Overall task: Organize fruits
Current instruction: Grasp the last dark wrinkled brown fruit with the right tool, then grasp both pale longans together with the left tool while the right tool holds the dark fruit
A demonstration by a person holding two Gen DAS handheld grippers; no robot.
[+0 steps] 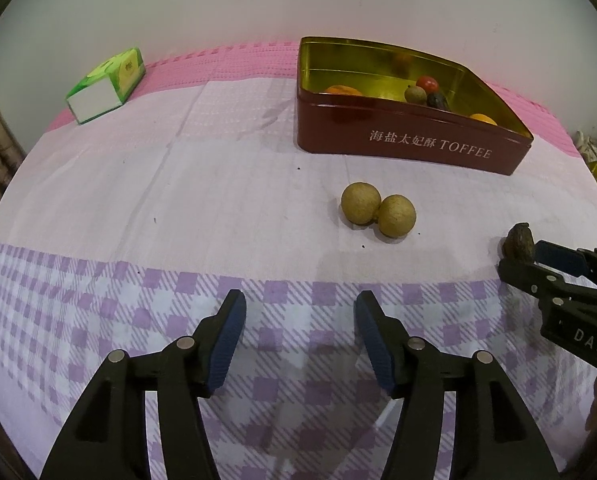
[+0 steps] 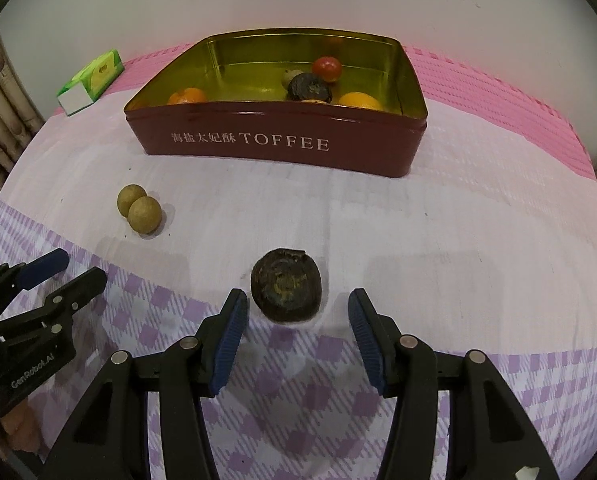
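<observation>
The cloth-covered worktop (image 2: 458,216) runs back to a pale wall, with wide bare room left of the red toffee tin (image 2: 282,142) and a green tissue box (image 1: 106,86) at the far left edge. The tin holds two oranges, a red tomato-like fruit (image 2: 327,69), a dark wrinkled fruit and a small greenish one. Two longans (image 1: 378,209) lie touching each other before the tin. The left gripper (image 1: 301,338) stands partly open over bare cloth, holding nothing. The right gripper (image 2: 297,338) is partly open, its pads either side of a dark wrinkled fruit (image 2: 286,290) on the cloth, not pressing it.

bare cloth (image 2: 438,240) before toffee tin (image 2: 282,148), twin round fruits (image 2: 138,208) left
</observation>
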